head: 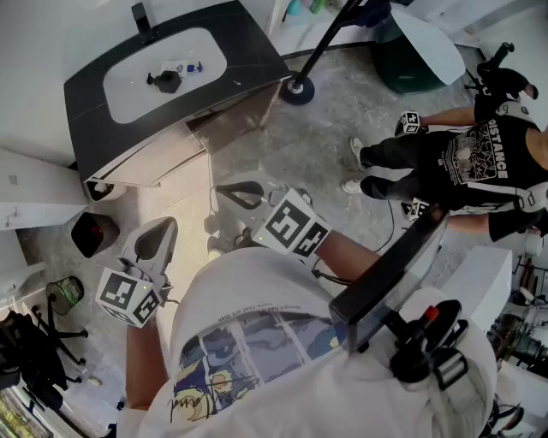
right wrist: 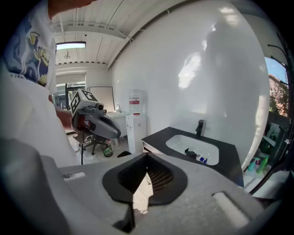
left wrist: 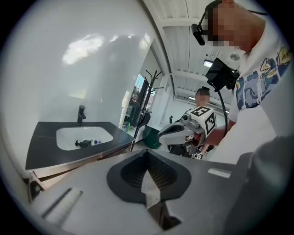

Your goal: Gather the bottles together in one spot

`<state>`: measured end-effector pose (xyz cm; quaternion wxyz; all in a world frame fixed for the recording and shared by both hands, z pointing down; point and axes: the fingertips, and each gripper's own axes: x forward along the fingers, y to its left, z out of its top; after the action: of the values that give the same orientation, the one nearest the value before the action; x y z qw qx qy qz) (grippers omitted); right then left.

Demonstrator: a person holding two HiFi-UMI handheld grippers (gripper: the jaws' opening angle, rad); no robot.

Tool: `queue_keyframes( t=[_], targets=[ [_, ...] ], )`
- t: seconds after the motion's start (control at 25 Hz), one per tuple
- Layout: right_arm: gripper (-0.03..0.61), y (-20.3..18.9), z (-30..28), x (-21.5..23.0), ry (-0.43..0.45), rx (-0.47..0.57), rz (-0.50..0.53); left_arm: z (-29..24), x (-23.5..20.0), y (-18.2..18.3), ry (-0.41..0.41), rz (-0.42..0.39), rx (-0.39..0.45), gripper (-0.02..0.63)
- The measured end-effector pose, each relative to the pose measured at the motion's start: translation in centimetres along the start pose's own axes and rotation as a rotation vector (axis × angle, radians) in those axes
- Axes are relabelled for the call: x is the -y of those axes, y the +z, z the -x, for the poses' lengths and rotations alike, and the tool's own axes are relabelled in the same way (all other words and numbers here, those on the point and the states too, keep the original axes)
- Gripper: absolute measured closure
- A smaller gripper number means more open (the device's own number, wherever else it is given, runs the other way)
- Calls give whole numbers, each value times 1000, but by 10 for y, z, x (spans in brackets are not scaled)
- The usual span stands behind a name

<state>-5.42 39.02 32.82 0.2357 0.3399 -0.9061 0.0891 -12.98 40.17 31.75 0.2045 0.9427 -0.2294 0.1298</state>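
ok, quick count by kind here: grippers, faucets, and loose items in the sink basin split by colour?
Grippers: 2 (left gripper, right gripper; both jaws shut, nothing held)
Faucet: 1
Black item in the basin: 1
Blue item in the basin: 1
Total: 5
The basin items are too small to tell whether they are bottles.

Open floor [head: 342, 120] before vanity [head: 248, 47], faucet [head: 139, 19] behind basin [head: 137, 85], stand base [head: 297, 89] seemingly alongside
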Motion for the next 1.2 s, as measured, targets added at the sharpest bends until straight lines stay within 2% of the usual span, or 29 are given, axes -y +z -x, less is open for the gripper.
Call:
queue_keyframes(
  t=[0.16,0.44,0.84,0.96,1.08,1.2],
  targets=[
    [578,-4,5,32,16,-4,-1,-28,-5,6,6,14,6,612],
    [561,-9,13,94,57,18,-2,-89,-11,38,46,15,2,612],
    [515,-25,17,154,143,32,-19,-135,-22,63,203,30,26,608],
    [514,-16,6,177,154,33,-15,-148,-34,79,205,22,19,594],
    [514,-29,-11,180,176,-22,-46,-151,-48,62,185,73,9,580],
    [506,-20,-43,185,184,-49,-28,-142,-80,68,185,77,33,574]
  ],
)
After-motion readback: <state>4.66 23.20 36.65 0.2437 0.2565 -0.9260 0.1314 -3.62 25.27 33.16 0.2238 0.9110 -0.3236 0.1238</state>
